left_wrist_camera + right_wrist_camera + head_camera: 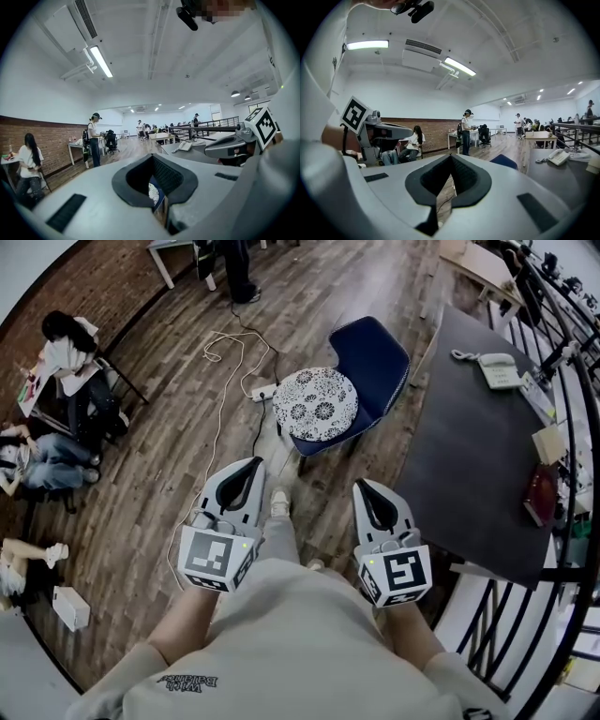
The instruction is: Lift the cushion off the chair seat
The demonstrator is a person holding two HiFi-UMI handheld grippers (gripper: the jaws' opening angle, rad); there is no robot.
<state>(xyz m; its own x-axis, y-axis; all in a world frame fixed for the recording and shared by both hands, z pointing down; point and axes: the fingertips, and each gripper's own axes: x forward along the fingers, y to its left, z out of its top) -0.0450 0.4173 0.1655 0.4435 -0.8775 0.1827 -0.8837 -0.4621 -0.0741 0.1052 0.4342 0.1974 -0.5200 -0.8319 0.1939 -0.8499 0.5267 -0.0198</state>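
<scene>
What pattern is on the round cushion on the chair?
The cushion is white with dark floral medallions, clearest in the head view.

Wood plank floor (178, 456) under me, brick wall (89, 282) to my left, dark table (469, 465) at my right, strip lights (101, 61) overhead

The cushion (315, 404) hides most of the chair (375, 357) seat; its legs seem hidden underneath.

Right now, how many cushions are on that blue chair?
1. A round white cushion with a dark flower pattern lies on the seat of the blue chair, beside the dark table. I see no other cushion, though one could be hidden underneath.
</scene>
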